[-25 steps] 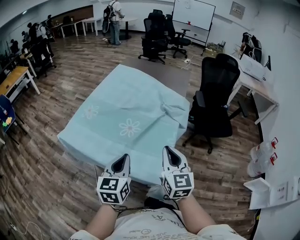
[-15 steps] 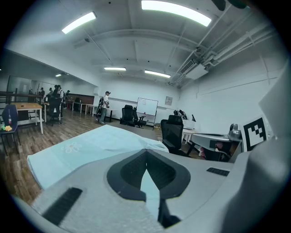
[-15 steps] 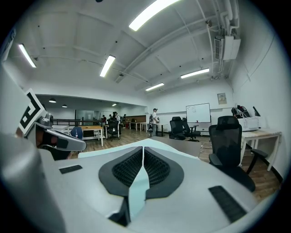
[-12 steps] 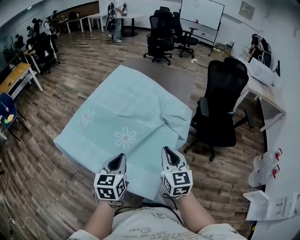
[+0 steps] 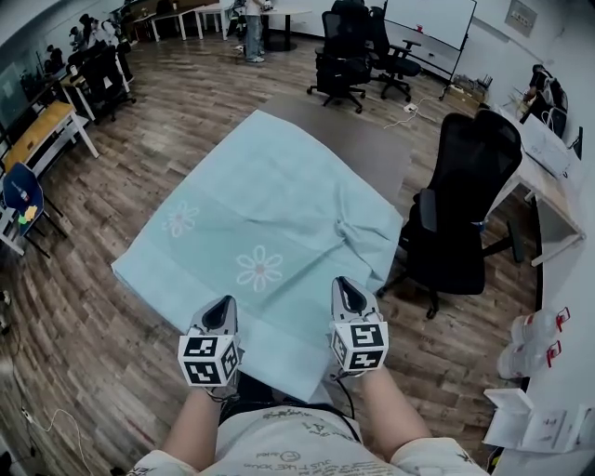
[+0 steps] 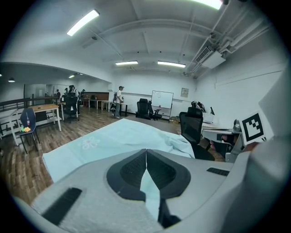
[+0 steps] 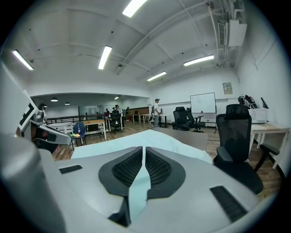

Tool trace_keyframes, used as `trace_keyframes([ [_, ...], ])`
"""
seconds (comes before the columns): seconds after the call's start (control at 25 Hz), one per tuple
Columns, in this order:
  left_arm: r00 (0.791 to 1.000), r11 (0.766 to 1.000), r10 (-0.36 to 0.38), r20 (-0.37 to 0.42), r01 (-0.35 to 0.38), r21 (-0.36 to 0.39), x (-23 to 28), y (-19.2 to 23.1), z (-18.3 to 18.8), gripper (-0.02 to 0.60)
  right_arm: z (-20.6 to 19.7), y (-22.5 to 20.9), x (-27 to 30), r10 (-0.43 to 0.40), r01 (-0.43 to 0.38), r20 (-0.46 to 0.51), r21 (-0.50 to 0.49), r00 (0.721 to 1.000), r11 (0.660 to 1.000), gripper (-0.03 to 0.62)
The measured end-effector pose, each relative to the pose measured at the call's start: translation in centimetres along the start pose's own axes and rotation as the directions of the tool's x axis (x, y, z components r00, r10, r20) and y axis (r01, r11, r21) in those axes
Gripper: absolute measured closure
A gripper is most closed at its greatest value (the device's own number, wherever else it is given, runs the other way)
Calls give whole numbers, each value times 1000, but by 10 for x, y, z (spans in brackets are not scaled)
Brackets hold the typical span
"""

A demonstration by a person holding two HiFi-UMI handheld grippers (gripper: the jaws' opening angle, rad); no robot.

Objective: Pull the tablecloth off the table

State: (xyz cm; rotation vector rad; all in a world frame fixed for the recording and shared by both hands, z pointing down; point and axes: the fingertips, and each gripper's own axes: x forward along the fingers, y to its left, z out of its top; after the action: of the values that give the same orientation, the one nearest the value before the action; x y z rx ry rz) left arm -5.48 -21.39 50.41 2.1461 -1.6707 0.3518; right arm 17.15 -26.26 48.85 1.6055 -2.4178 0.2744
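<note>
Gripping the tablecloth (image 5: 270, 200) edge: left tool (image 5: 221, 311) and right tool (image 5: 346, 290), both clamped tight.

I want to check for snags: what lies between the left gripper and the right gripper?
In the head view, only the tablecloth, its near edge, spans from left gripper to right gripper.

Black mesh-backed office chair (image 5: 462, 200) at right of centre, brown wood-plank floor (image 5: 74, 353) all round, white whiteboard (image 5: 429, 19) at top right, light wooden desk (image 5: 37, 135) upper left, standing person (image 5: 253, 23) at top edge
</note>
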Motion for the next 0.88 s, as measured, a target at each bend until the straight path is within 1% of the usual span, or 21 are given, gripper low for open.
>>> trace_keyframes([
  [0.2, 999, 1000, 19, -51, -18, 22, 33, 38, -8, 569, -6, -7, 33, -30, 30, -16, -31, 999, 999, 579],
  [0.36, 994, 999, 28, -105, -26, 19, 59, 67, -17, 568, -16, -22, 60, -64, 62, -61, -36, 996, 997, 575],
  [0.4, 993, 999, 32, -113, -31, 14, 64, 75, -19, 561, -18, -25, 68, -67, 64, -74, -42, 995, 997, 566],
  [0.44, 992, 999, 35, -121, -35, 6, 70, 83, -21, 545, -20, -29, 76, -70, 65, -91, -51, 993, 997, 535],
  [0.48, 991, 999, 37, -132, -38, -2, 75, 90, -24, 514, -23, -33, 84, -73, 67, -109, -60, 991, 996, 488],
  [0.52, 989, 999, 39, -144, -41, -9, 80, 98, -27, 479, -27, -38, 92, -80, 71, -128, -70, 989, 995, 485],
  [0.56, 987, 999, 43, -157, -46, -15, 85, 106, -31, 460, -30, -42, 100, -89, 78, -144, -81, 986, 994, 484],
  [0.72, 977, 997, 65, -202, -73, -32, 105, 142, -43, 423, -39, -57, 132, -115, 92, -191, -123, 975, 988, 468],
  [0.88, 964, 994, 92, -249, -102, -27, 127, 177, -56, 393, -45, -73, 165, -142, 100, -236, -182, 961, 978, 447],
])
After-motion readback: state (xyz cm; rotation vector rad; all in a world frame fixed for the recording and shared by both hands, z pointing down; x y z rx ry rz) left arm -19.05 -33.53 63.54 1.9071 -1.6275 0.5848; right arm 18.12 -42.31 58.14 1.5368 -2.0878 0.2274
